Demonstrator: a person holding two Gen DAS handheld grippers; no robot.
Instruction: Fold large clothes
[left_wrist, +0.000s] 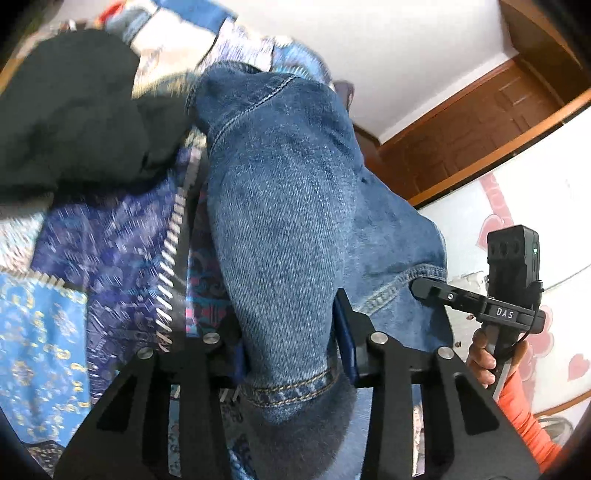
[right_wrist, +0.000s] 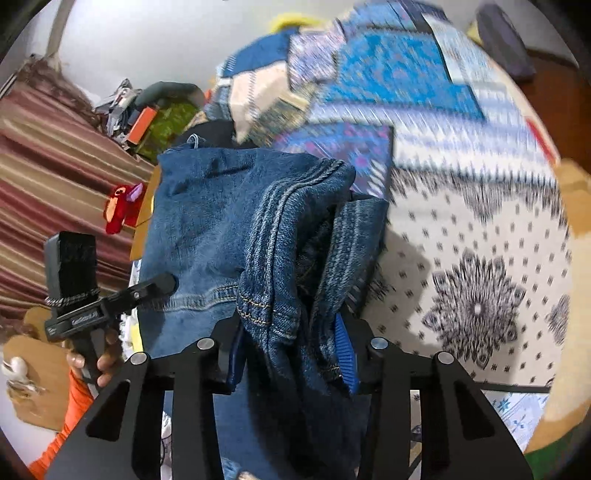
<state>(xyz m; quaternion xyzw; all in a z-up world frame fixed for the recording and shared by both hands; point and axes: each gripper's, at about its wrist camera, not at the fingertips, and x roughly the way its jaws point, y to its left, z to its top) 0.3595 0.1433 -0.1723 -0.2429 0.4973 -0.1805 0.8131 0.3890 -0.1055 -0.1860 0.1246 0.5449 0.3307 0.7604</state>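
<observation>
A pair of blue denim jeans (left_wrist: 288, 206) hangs lifted above the patterned bedspread (left_wrist: 110, 258). My left gripper (left_wrist: 291, 354) is shut on a hemmed edge of the jeans, with the denim bunched between its blue pads. My right gripper (right_wrist: 295, 350) is shut on another bunched, stitched part of the jeans (right_wrist: 221, 221). Each gripper shows in the other's view: the right one (left_wrist: 509, 295) at the right, the left one (right_wrist: 81, 295) at the left. A black garment (left_wrist: 74, 110) lies on the bed at upper left.
The bed carries a blue patchwork cover and a white cloth with black flower prints (right_wrist: 472, 288). A wooden door frame (left_wrist: 480, 122) stands at the right. Striped maroon fabric (right_wrist: 55, 166) and clutter (right_wrist: 147, 118) sit at the left.
</observation>
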